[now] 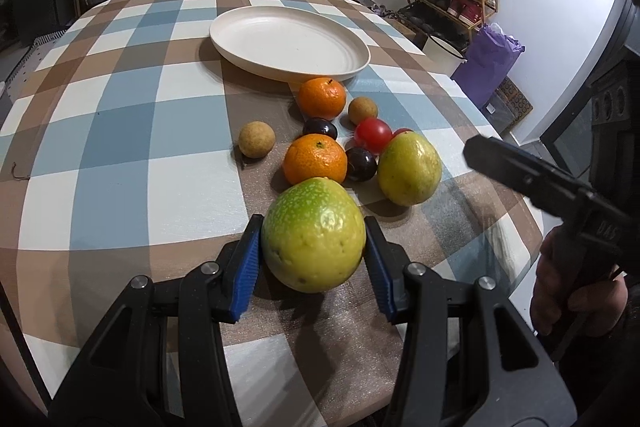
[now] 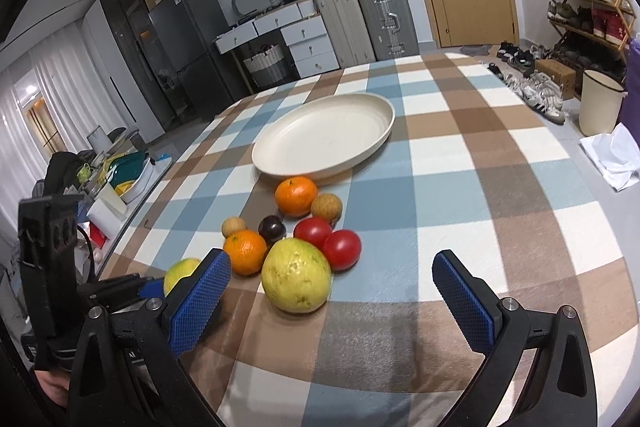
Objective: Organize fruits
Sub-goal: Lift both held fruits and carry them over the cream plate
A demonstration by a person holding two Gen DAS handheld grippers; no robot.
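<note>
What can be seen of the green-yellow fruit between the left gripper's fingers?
The fruit is roundish, green on top fading to yellow below, with a pale-speckled, dimpled skin. It sits on the checked tablecloth, nearest of the pile, just in front of an orange. The left gripper is closed on it, a blue pad against each side. The plate beyond is empty.

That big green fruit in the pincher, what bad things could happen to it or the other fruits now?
1. The green fruit is round and the left gripper pinches only its sides, so it might slip out when lifted.
2. An orange sits right behind it; a bump could send the fruits rolling across the table.
3. The plate lies beyond the pile, so a low carry might knock fruits on the way.
</note>
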